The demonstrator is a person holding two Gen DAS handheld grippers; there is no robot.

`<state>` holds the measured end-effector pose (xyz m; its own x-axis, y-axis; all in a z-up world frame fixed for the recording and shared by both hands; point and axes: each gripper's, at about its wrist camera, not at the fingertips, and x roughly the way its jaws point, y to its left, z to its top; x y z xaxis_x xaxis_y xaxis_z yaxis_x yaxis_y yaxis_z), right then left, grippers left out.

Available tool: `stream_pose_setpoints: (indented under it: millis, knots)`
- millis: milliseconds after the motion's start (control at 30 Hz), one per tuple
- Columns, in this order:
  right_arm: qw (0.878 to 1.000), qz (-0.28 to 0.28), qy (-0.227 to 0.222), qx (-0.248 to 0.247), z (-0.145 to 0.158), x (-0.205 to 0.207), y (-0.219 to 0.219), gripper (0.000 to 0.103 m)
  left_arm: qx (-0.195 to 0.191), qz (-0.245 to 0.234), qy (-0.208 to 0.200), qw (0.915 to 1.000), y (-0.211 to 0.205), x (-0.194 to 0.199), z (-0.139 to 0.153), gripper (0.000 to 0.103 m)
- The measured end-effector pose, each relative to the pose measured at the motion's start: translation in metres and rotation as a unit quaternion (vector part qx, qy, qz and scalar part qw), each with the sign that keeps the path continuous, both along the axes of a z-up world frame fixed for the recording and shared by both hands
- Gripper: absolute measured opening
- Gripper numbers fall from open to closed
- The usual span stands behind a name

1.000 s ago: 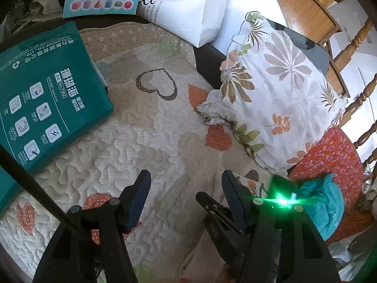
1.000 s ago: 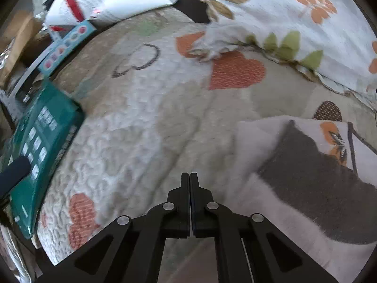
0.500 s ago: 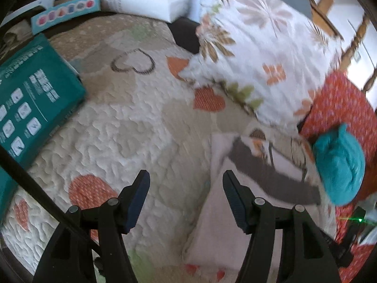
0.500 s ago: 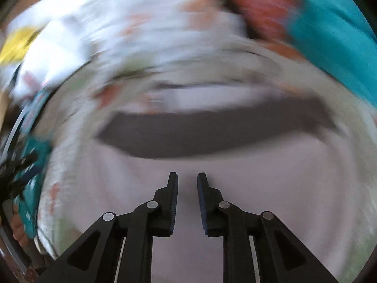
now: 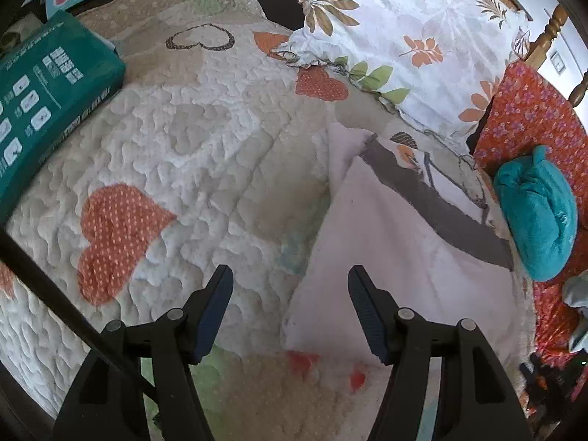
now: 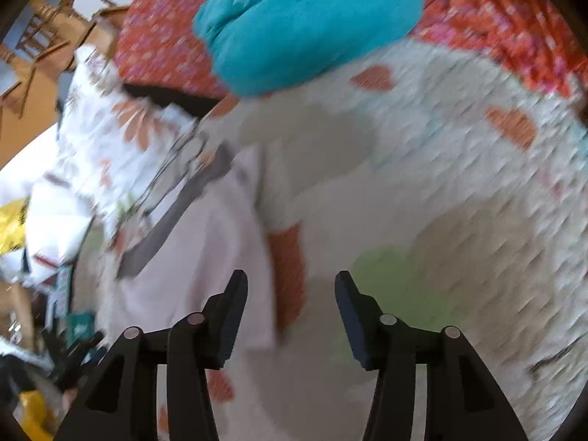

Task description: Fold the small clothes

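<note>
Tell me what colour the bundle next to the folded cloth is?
Teal blue bundle, clearest in the left wrist view.

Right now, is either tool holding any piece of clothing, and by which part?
Nothing is held. The left tool and the right tool are both open and empty above the folded white garment on the quilt.

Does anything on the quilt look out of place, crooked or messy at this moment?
Little stands out. The pale folded garment lies flat on the quilt, though at an angle. The teal garment sits bunched on the red floral cloth, not yet folded. Both grippers are open and empty.
</note>
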<state>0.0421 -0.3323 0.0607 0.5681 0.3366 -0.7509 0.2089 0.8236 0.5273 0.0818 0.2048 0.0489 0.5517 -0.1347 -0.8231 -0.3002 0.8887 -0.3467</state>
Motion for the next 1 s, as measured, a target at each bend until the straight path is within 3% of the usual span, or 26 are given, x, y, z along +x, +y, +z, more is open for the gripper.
stream_pose_setpoints:
  millis: [133, 167, 200, 267, 333, 500, 633, 833, 900, 1000]
  knots:
    - [0.997, 0.070, 0.021, -0.033, -0.022, 0.008, 0.052, 0.055, -0.009, 0.018, -0.017, 0.9997, 0.003, -0.011, 0.007, 0.064]
    - [0.995, 0.087, 0.024, -0.037, -0.028, 0.010, 0.061, 0.040, -0.012, 0.023, -0.020, 0.9995, 0.005, -0.014, 0.008, 0.064]
    - [0.994, 0.105, 0.025, -0.036, -0.033, 0.009, 0.067, 0.009, -0.015, 0.028, -0.022, 0.9993, 0.007, -0.017, 0.008, 0.064]
    - [0.992, 0.117, 0.011, -0.047, -0.026, 0.003, 0.068, 0.005, -0.023, 0.037, -0.022, 0.9988, 0.013, -0.021, 0.007, 0.064]
    - [0.991, 0.102, 0.001, -0.089, -0.015, -0.003, 0.058, 0.004, -0.028, 0.044, -0.020, 0.9984, 0.019, -0.022, 0.006, 0.064]
    - [0.985, 0.000, -0.005, -0.175, 0.003, -0.017, 0.001, 0.001, -0.034, 0.060, -0.012, 0.9976, 0.028, -0.017, -0.002, 0.064]
    - [0.993, -0.019, -0.031, -0.112, 0.005, -0.023, -0.014, 0.002, -0.049, 0.053, -0.004, 0.9974, 0.023, -0.011, -0.009, 0.064]
    - [0.993, 0.007, -0.050, -0.108, 0.001, -0.009, 0.016, 0.005, -0.026, 0.032, 0.005, 0.9991, 0.011, -0.008, -0.017, 0.064]
    - [0.993, 0.016, -0.050, -0.107, -0.002, -0.007, 0.028, 0.009, -0.025, 0.031, 0.011, 0.9992, 0.011, -0.007, -0.021, 0.064]
    - [0.993, 0.023, -0.051, -0.108, -0.006, -0.006, 0.037, 0.024, -0.034, 0.028, 0.019, 0.9989, 0.013, -0.005, -0.028, 0.066]
